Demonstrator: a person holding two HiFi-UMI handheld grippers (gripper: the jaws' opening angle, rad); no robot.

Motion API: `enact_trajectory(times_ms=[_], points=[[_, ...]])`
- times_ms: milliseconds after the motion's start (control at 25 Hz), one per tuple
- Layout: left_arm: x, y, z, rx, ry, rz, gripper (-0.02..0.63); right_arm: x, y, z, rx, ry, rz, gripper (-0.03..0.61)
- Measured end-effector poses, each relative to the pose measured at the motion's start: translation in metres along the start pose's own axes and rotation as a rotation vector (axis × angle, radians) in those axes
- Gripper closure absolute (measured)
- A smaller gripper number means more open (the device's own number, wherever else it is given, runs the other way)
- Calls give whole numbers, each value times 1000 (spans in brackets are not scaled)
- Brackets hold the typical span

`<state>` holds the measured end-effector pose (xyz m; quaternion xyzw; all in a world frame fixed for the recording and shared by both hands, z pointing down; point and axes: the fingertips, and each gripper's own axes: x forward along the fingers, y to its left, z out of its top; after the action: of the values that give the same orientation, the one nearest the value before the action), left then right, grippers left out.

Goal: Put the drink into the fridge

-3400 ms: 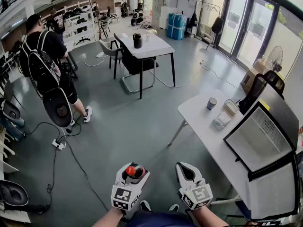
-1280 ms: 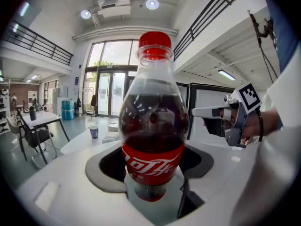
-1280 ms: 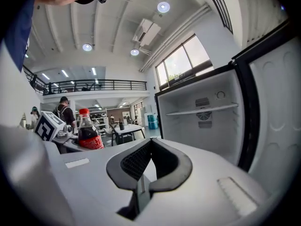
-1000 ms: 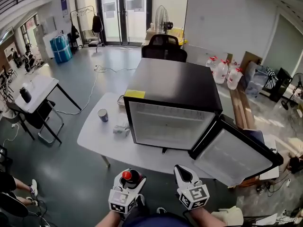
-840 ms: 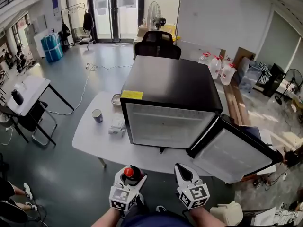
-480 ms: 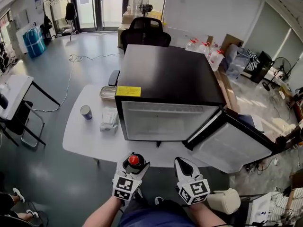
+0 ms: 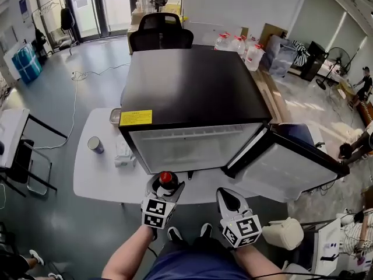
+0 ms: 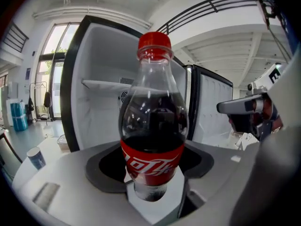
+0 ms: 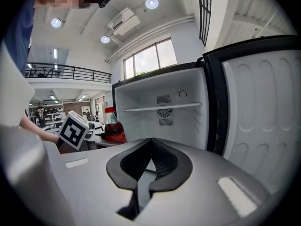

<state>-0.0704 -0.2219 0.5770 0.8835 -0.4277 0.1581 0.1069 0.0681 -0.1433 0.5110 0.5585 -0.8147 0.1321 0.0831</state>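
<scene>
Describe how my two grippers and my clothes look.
The left gripper and right gripper have pale grey shells with black pads. Each carries a white cube with black square markers. The top is dark blue, forearms uncovered.

I see the fridge (image 7: 192,98) on the table (image 7: 87,182), its door (image 7: 285,168) swung open rightward. A cup (image 7: 95,144) stands left of it, with perhaps a tray (image 7: 115,116) behind. My left gripper (image 7: 165,186) carries the bottle (image 7: 166,178) before the opening, with the right gripper (image 7: 229,197) beside it.
</scene>
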Motion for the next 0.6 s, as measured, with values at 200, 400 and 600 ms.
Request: enact_trajectory(times_ms=[200,400,600], points=[[33,11,5,-21,17,30,302,-2,-30,5,20,-14,-29,572],[65,22,4,-14,37,46,302,-10,-57,1,38,-9,-67,572],[94,28,5,0,47,46,302,-16,-76,-8,61,8,-98,572]])
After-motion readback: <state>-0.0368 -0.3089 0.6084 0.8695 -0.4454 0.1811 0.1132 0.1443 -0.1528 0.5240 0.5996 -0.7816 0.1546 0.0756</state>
